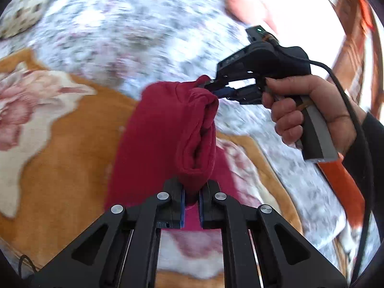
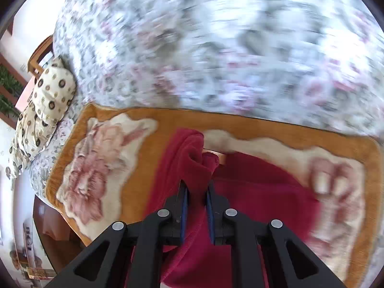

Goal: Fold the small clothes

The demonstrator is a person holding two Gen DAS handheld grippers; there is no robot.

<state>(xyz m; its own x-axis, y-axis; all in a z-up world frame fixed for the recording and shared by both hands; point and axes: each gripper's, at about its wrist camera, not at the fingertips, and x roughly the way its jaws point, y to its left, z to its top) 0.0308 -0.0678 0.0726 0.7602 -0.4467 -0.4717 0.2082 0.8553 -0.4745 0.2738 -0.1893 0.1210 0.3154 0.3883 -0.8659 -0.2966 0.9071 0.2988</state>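
On a bed spread with an orange floral blanket (image 2: 168,117), the left gripper (image 1: 191,200) and right gripper (image 2: 196,204) each pinch an edge of a red garment (image 1: 156,132), lifting it; the folding appears barely begun.

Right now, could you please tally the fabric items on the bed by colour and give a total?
Dark red garment, held up by both grippers: 1
Orange blanket with pink flowers: 1
White and grey floral bedspread: 1
Cream spotted pillow: 1
Total: 4
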